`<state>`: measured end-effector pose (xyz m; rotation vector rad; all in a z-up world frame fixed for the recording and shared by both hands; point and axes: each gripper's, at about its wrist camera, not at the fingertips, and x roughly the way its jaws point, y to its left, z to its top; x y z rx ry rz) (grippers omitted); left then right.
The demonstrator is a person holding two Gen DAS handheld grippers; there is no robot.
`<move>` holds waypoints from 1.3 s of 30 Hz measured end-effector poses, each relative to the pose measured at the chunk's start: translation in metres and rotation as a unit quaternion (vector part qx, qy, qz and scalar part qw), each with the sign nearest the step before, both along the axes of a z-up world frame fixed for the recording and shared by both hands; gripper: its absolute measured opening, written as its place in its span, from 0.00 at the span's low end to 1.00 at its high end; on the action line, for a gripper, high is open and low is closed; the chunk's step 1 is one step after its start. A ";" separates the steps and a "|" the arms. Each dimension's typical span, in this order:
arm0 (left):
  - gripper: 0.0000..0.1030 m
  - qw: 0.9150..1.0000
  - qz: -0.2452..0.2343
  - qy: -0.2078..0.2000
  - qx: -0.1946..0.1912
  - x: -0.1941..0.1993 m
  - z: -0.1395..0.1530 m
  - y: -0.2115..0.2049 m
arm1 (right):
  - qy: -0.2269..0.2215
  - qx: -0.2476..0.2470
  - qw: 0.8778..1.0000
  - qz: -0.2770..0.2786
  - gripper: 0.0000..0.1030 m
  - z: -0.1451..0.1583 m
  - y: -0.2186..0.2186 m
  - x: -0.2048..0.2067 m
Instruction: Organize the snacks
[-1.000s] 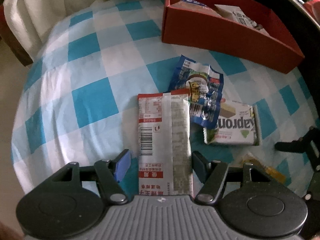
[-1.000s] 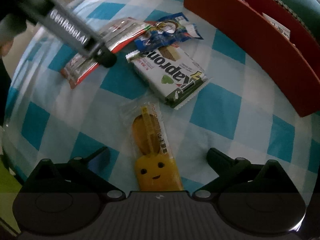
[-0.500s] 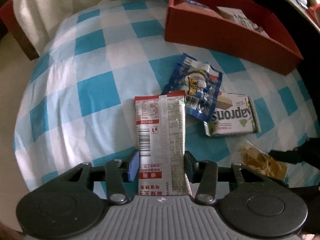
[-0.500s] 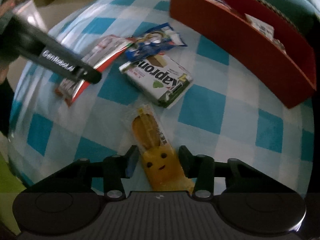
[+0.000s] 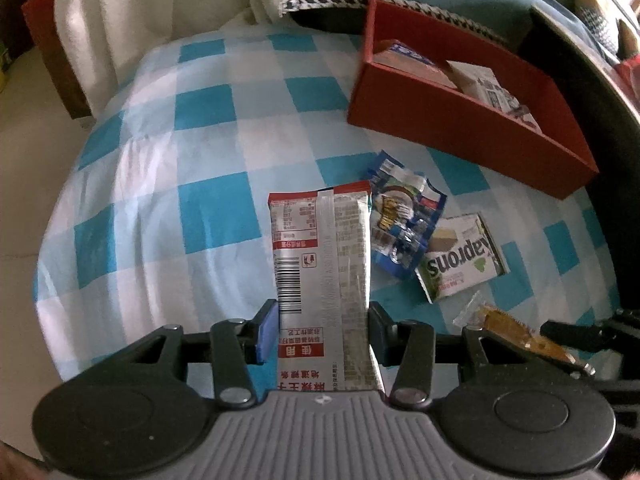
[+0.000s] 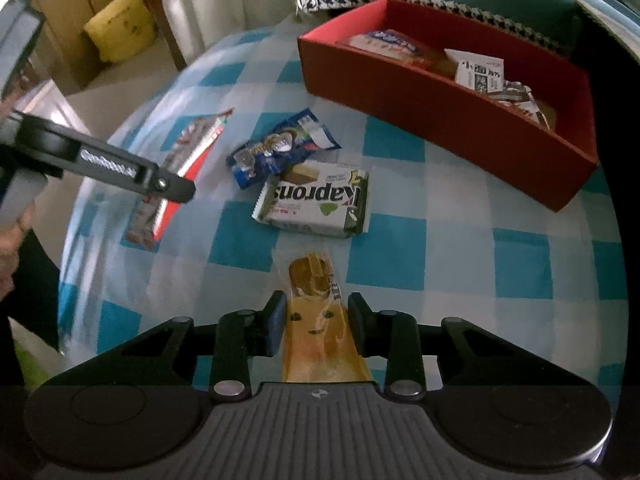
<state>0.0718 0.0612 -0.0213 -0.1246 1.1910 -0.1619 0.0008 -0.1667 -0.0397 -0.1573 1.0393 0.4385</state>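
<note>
The left gripper (image 5: pixel 322 330) points steeply down, its jaws clamped on the sides of a silver packet (image 5: pixel 320 256), one blue pad (image 5: pixel 267 332) flat against its edge. The right gripper (image 6: pixel 316 326) also points steeply down; its jaws have just been closing and now press on both sides of a yellow packet (image 6: pixel 318 336). In the right wrist view the left gripper's black finger (image 6: pixel 132 168) reaches in from the left, and part of the person's hand (image 6: pixel 10 256) shows at that edge.
</note>
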 end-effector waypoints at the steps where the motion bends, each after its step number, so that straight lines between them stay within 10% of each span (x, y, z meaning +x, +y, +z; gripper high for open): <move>1: 0.39 1.000 -0.005 -0.001 0.003 0.000 0.000 -0.002 | -0.003 0.004 1.000 -0.004 0.39 0.002 -0.002 0.000; 11: 0.39 0.999 -0.029 -0.014 0.023 -0.003 0.002 -0.016 | -0.018 0.022 0.999 -0.028 0.39 0.009 -0.010 0.002; 13: 0.39 0.999 -0.030 -0.015 0.024 -0.004 0.003 -0.016 | -0.018 0.029 0.999 -0.030 0.23 0.011 -0.011 0.002; 17: 0.39 0.999 -0.033 -0.016 0.024 -0.004 0.003 -0.016 | -0.004 0.035 0.999 -0.034 0.21 0.009 -0.012 0.004; 25: 0.39 0.999 -0.045 -0.015 0.023 -0.006 0.004 -0.020 | 0.004 -0.056 0.998 0.019 0.72 -0.015 0.002 0.009; 39: 0.39 0.999 -0.052 -0.001 0.008 -0.002 0.001 -0.024 | 0.049 -0.103 0.989 0.091 0.86 -0.042 -0.013 0.029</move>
